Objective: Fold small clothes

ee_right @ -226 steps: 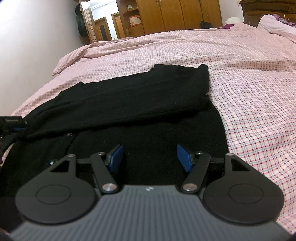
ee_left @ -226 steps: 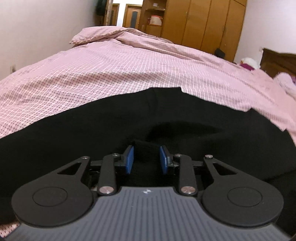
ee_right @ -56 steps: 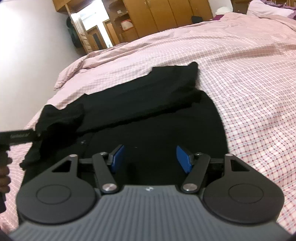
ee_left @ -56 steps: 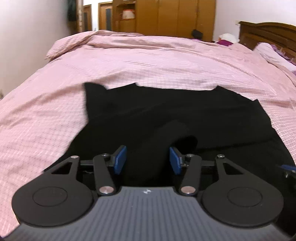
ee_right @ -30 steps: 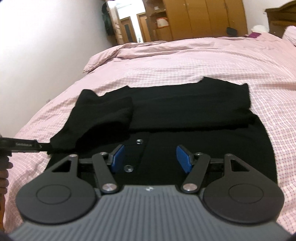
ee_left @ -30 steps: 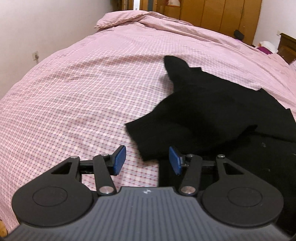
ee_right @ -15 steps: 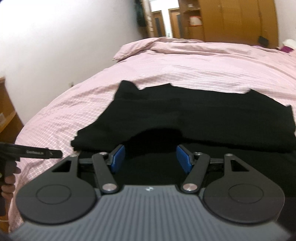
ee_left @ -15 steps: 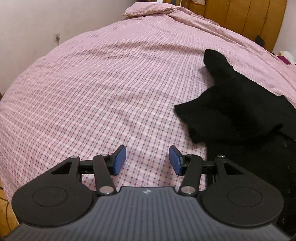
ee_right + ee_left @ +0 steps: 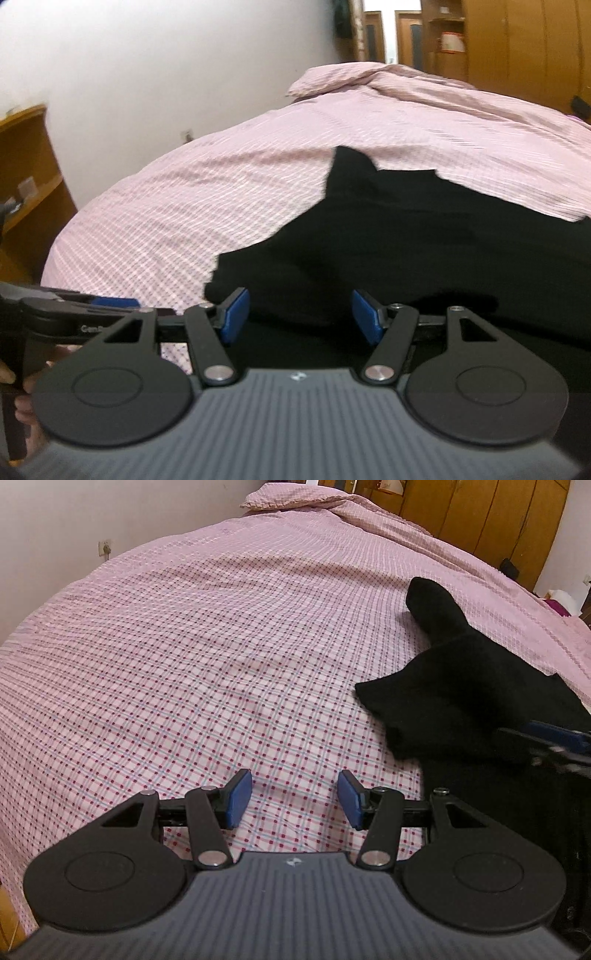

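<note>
Left gripper (image 9: 294, 798) released black garment (image 9: 461, 698), moved aside

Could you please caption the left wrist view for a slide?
Left gripper open above checked pink bedspread, black garment lying to its right.

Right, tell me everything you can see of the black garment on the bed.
The black garment is a soft, matte, knit-looking top lying mostly flat on the pink checked bedspread. One sleeve is folded in across the body, its end reaching the near left edge, and a corner sticks up at the far side. The right gripper hovers open over its near edge, not pinching it. No buttons or labels can be made out.
</note>
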Available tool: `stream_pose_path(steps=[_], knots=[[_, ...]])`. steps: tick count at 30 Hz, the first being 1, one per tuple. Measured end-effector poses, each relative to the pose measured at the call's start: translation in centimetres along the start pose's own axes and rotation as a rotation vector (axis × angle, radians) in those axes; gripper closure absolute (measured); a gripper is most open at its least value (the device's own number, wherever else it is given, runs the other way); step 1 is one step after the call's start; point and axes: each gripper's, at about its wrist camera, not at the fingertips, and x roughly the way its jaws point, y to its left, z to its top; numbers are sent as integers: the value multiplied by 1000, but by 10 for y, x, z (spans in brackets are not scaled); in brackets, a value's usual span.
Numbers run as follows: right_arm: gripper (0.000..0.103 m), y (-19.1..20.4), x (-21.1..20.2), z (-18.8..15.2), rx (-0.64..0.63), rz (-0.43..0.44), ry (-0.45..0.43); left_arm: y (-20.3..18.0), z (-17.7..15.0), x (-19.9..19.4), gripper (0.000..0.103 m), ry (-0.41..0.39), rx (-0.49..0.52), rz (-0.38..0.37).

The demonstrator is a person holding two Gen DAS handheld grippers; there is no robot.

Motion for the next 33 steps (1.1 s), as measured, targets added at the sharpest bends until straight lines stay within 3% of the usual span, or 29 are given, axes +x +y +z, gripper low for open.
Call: stream_pose_path(steps=[8, 12, 17, 19, 21, 23, 30, 33], knots=[[39, 25, 35, 3, -67, 70, 38, 3, 0, 1, 45, -9, -11, -17], [40, 22, 58, 1, -32, 78, 92, 4, 0, 2, 45, -13, -14, -12], [40, 20, 63, -3, -17, 87, 87, 4, -2, 1, 44, -21, -7, -16], [49, 23, 61, -4, -40, 81, 80, 3, -3, 0, 44, -24, -3, -12], [71, 24, 59, -2, -39, 83, 68, 1, -3, 0, 43, -25, 1, -7], [82, 22, 54, 2, -32, 79, 50, 0, -2, 1, 43, -23, 5, -3], [87, -12, 8, 23, 114, 120, -98, -2, 1, 4, 39, -14, 6, 10], [87, -30, -18, 32, 169, 93, -182, -5, 2, 4, 38, -14, 12, 21]])
